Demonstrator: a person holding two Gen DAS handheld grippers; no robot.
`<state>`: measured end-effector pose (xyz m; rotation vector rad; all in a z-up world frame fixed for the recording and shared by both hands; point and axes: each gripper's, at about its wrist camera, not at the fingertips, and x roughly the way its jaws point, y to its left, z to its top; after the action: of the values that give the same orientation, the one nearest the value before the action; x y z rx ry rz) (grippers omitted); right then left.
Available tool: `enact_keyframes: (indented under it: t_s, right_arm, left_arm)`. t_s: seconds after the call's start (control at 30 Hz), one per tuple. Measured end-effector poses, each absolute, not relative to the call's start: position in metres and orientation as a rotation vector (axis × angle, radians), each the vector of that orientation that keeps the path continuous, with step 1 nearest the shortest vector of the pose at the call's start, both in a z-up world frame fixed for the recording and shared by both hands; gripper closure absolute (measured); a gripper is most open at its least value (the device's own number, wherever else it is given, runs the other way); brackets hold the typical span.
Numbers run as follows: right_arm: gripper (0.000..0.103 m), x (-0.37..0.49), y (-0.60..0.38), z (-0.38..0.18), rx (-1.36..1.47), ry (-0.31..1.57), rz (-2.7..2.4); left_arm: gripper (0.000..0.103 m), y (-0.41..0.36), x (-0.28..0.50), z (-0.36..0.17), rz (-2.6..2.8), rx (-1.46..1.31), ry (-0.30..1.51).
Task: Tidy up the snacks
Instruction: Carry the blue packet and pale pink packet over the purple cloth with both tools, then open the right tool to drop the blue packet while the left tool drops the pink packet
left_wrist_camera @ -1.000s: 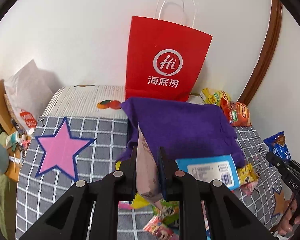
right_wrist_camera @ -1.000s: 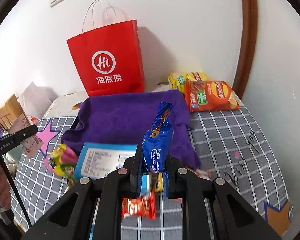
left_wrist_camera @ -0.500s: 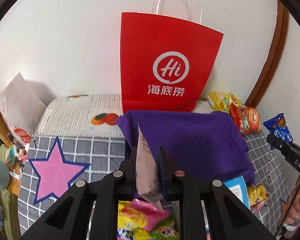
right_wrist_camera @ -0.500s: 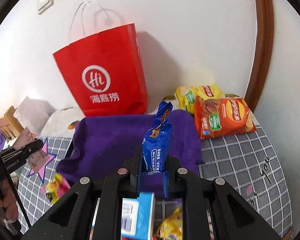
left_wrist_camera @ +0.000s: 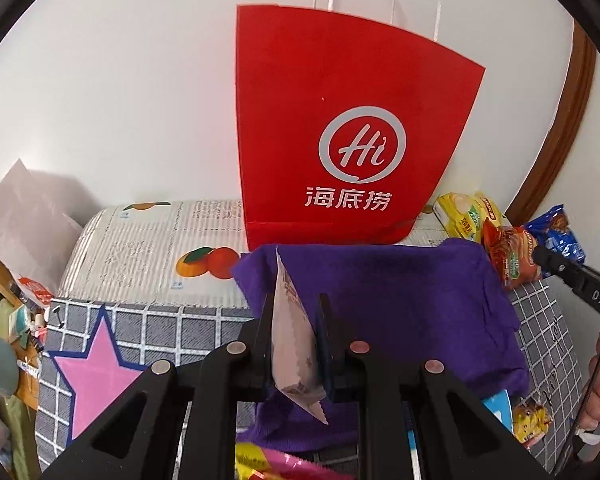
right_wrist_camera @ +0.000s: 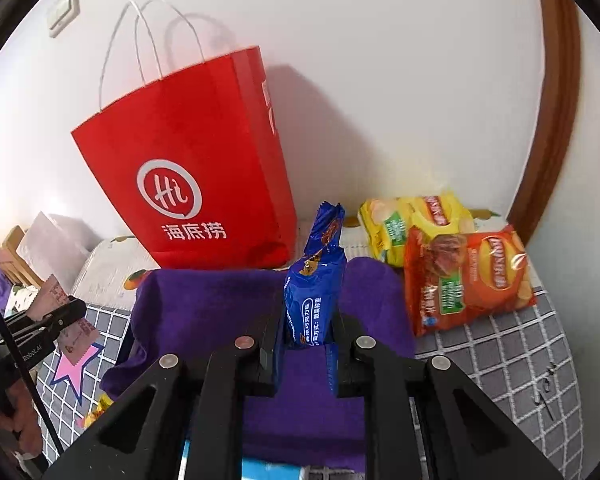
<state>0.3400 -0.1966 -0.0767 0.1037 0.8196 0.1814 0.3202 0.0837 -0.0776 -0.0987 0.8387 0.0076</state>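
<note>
Left gripper, lower centre of its frame, is clamped on a pale pink sachet: light, crinkly, slippery film, best held at the sealed edge. Its print is unreadable. Right gripper pinches a blue snack packet upright above the purple cloth; soft, likely crushable. The red paper bag stands behind, its opening hidden.

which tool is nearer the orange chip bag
Right. The right tool, shut on a blue snack pack, sits just left of the orange chip bag. The left tool, holding a pale packet, is farther left across the purple cloth.
</note>
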Motion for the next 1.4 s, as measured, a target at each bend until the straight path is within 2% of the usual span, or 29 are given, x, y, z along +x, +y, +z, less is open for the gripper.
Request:
enact_keyframes:
  t_s: [0.57, 1.07, 1.13, 1.2, 1.23, 1.27, 1.3, 1.4]
  right_arm:
    - [0.084, 0.390, -0.194, -0.156, 0.173, 1.040, 0.203]
    - [0.084, 0.398, -0.198, -0.181, 0.157, 1.120, 0.200]
    - [0.077, 0.400, -0.195, -0.182, 0.151, 1.127, 0.205]
    - [0.065, 0.400, -0.194, -0.182, 0.149, 1.127, 0.211]
    - [0.055, 0.400, -0.193, -0.181, 0.145, 1.124, 0.213]
    - [0.051, 0.400, -0.193, -0.180, 0.142, 1.120, 0.214]
    - [0.048, 0.399, -0.193, -0.178, 0.139, 1.113, 0.215]
    - [0.046, 0.398, -0.195, -0.170, 0.133, 1.093, 0.215]
  left_arm:
    - [0.086, 0.065, 0.370, -0.137, -0.071, -0.111, 0.950]
    - [0.086, 0.067, 0.382, -0.158, -0.108, -0.150, 1.000]
    - [0.086, 0.067, 0.383, -0.159, -0.110, -0.157, 1.002]
    - [0.086, 0.065, 0.385, -0.160, -0.115, -0.157, 1.003]
    - [0.086, 0.066, 0.385, -0.160, -0.116, -0.158, 1.002]
    - [0.086, 0.065, 0.385, -0.160, -0.118, -0.159, 1.002]
    - [0.086, 0.065, 0.385, -0.161, -0.121, -0.161, 1.003]
    - [0.086, 0.063, 0.386, -0.162, -0.133, -0.168, 0.998]
